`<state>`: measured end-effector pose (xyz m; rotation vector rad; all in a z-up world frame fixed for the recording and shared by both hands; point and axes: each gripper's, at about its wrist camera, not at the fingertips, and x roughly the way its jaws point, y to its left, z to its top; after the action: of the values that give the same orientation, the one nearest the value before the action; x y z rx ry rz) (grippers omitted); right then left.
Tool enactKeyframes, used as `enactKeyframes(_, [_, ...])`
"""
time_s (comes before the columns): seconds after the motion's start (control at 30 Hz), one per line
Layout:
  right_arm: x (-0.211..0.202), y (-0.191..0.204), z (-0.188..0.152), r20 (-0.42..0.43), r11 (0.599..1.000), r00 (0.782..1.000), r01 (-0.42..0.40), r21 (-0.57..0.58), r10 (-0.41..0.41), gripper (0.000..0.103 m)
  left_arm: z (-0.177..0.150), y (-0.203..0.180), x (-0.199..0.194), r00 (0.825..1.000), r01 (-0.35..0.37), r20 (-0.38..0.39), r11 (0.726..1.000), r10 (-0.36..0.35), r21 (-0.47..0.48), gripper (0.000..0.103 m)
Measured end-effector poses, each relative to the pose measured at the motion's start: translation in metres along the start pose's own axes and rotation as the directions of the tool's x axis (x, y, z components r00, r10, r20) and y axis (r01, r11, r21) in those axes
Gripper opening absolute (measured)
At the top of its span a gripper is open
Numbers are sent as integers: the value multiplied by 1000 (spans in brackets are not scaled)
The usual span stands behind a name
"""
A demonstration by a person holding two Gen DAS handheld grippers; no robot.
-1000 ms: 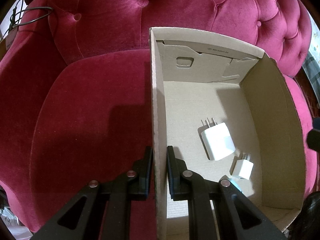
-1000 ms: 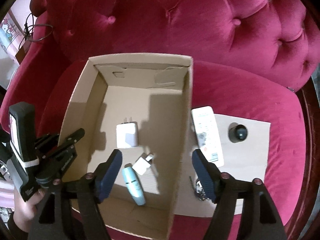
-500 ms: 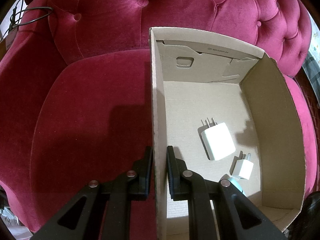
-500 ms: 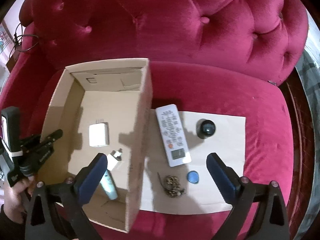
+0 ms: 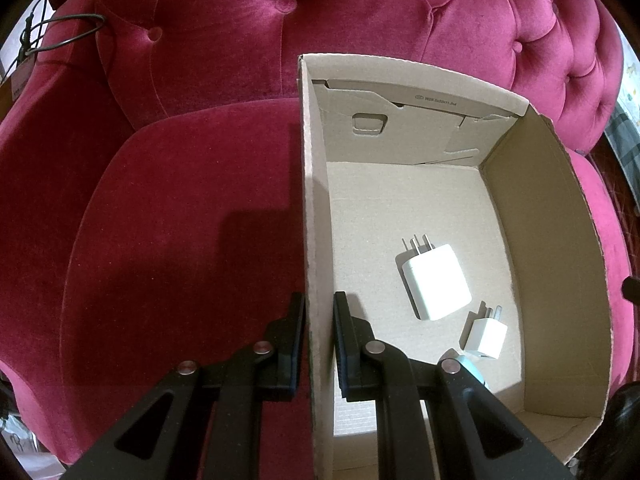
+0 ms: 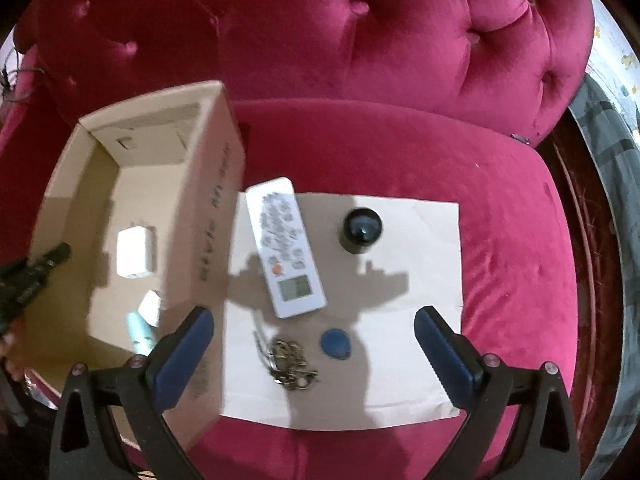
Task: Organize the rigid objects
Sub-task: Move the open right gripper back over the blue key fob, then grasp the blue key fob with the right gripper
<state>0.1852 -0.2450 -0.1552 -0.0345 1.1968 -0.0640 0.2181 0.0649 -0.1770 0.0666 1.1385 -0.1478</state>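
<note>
A cardboard box [image 5: 548,248] [image 6: 212,216] stands on a red velvet sofa. My left gripper [image 5: 319,312] is shut on the box's left wall. Inside lie a large white charger [image 5: 436,282] [image 6: 134,252], a small white charger [image 5: 486,338] [image 6: 150,307] and a light blue tube [image 6: 138,330]. My right gripper [image 6: 314,320] is open and empty above a cardboard sheet [image 6: 420,360] beside the box. On the sheet lie a white remote [image 6: 284,246], a black round object [image 6: 362,230], a blue tag [image 6: 335,343] and a key bunch [image 6: 286,364].
The tufted sofa back [image 6: 360,32] rises behind everything. A black cable [image 5: 60,36] hangs at the far left armrest. The sofa's right edge [image 6: 580,280] drops to a wooden frame and patterned cloth.
My right gripper has swung right, from over the box to over the sheet, and its jaws have opened wider. The left gripper and box have not moved.
</note>
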Motion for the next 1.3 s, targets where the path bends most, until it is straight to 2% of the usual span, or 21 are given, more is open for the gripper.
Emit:
enactKeyframes(0.73, [86, -37, -38, -99, 997, 994, 48, 60, -42, 102, 0, -1, 1, 1000, 1, -3, 1000, -1, -3, 14])
enactKeyframes(1.07, [110, -41, -45, -124, 996, 991, 65, 56, -58, 101, 0, -1, 1, 1000, 0, -3, 1000, 0, -2, 14])
enactKeyframes(1.3, [118, -43, -49, -119, 996, 992, 43, 74, -34, 101, 0, 0, 3, 1000, -2, -5, 1000, 2, -1, 14])
